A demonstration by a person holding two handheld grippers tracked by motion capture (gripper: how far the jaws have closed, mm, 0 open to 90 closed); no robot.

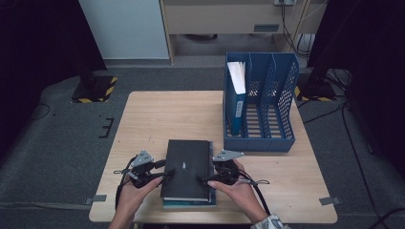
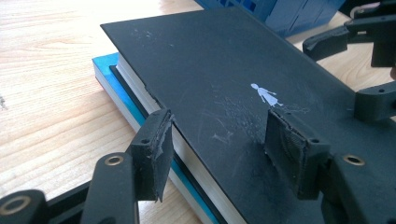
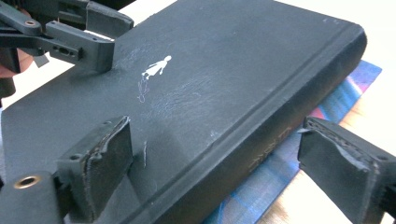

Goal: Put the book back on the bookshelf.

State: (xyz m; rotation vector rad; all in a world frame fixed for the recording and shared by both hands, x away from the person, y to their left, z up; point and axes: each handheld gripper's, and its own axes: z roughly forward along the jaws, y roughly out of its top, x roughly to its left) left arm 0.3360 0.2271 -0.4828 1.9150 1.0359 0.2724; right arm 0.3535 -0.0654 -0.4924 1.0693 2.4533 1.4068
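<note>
The left gripper [image 1: 168,174] sits at the left long edge of a black hardcover book [image 1: 188,168], held in the person's left hand [image 1: 133,196]. In the left gripper view its two jaws straddle the book's page edge – one pad just beside the pages at the outer side, the other resting over the top of the cover near a small white figure printed there. The jaws are part-way spread and not yet pinching; the pads do not press the book from both sides.

The right gripper [image 1: 204,180], in the right hand [image 1: 240,193], sits at the opposite long edge, the spine side. In the right gripper view one jaw hangs over the cover and the other stands out past the spine, apart from it – the jaws are spread wide with the spine between them, gripping nothing.

The black book lies flat near the front edge of the wooden table [image 1: 153,114], stacked on a thinner blue book [image 1: 190,203] whose edge peeks out beneath it at the front and sides. The two grippers face each other across the cover, each one's tips visible in the other's view.

Farther back on the right of the table stands a blue file rack [image 1: 279,107] with three upright compartments. Its leftmost compartment holds a blue-and-white book [image 1: 236,93] standing on end. The rack is well apart from the stacked books.
</note>
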